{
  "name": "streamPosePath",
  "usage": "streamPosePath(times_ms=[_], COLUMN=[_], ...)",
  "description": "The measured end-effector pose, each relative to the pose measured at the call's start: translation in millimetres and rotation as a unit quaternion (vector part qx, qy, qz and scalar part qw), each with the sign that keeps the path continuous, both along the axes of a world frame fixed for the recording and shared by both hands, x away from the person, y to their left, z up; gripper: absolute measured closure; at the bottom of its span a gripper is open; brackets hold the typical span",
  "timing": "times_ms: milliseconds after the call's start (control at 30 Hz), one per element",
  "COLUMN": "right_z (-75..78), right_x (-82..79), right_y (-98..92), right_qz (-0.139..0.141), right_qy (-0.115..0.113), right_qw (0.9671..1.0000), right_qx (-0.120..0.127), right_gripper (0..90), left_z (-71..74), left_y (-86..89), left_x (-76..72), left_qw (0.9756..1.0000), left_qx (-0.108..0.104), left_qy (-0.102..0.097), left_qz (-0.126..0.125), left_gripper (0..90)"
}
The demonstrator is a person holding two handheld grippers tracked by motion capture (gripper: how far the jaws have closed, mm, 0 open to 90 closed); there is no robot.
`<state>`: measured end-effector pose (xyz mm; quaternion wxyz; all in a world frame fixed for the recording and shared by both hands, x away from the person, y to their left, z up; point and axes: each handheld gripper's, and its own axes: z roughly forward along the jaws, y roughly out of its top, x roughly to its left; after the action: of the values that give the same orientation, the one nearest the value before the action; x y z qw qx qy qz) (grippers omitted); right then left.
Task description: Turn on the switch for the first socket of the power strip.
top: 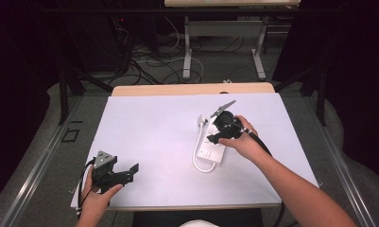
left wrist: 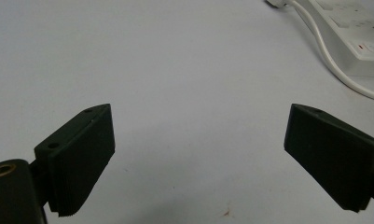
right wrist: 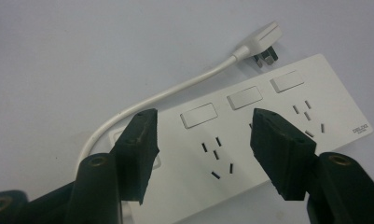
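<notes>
The table (top: 144, 127), a wide flat top under a pale white sheet with a strip of light wood showing at its far edge, carries one loose thing: a white plastic power strip (right wrist: 287, 121) with three rocker switches and three sets of socket holes. It lies flat, face up, right of the middle of the table, which leaves the switches and sockets open to a gripper coming from above. Its white cord (right wrist: 156, 100) loops round one end and runs back along the long side, so the white plug (right wrist: 264, 39) rests on the sheet just beside the strip's other end, out of any socket. The right gripper (top: 223, 126), a black handheld tool in the person's right hand, hangs low over the strip, tilted down at its face; I'd judge it is lining up on a switch or the body. Its jaws stand about half open, straddling the middle socket, gripping nothing; whether the tips brush the plastic is hard to tell from here. The left gripper (top: 125, 172), the same black tool with a grey three-cornered plate on top, sits near the table's front left edge, well apart from the strip, seemingly parked. Its jaws are spread wide over bare sheet, empty.
</notes>
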<state>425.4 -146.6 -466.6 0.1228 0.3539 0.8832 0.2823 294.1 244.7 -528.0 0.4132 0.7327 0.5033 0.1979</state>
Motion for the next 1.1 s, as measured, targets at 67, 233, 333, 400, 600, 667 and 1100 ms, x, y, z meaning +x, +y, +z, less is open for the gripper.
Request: streamPosePath(times_ms=[67,233,333,400,600,667,1100], right_z=[-3.0,-2.9,-3.7,-5.2,-8.2,-10.0,-21.9], right_x=[2.6,6.4,9.1,10.9,15.7,17.4,24.8], right_y=[0.4,0.9,2.7,4.1,8.1,9.0,15.6], right_qz=[0.0,-0.007,-0.009,-0.008,-0.003,-0.007,-0.004], right_qy=[-0.005,0.0,0.002,-0.009,0.006,0.007,0.019], right_qw=[0.9999,0.9999,0.9999,0.9998,0.9999,0.9999,0.9998], right_qx=[0.012,0.007,0.011,0.015,0.008,0.008,-0.006], right_gripper=[44.5,49.6,53.1,56.4,61.4,62.4,77.8], left_z=[-0.1,-0.3,-0.3,-0.3,-0.8,-0.7,-1.0], left_y=[0.2,0.4,0.6,0.7,1.3,1.3,2.0], left_x=[0.1,0.2,0.2,0.1,0.6,0.5,0.4], left_qw=[1.0,1.0,1.0,1.0,1.0,1.0,1.0], left_qx=[0.0,0.0,0.0,0.0,0.001,0.001,0.001], left_qy=[0.0,0.001,0.0,0.0,-0.001,-0.001,0.0], left_qz=[0.0,0.0,0.001,0.001,0.001,0.001,0.002], left_gripper=[8.6,8.8,8.9,8.9,9.2,9.4,10.1])
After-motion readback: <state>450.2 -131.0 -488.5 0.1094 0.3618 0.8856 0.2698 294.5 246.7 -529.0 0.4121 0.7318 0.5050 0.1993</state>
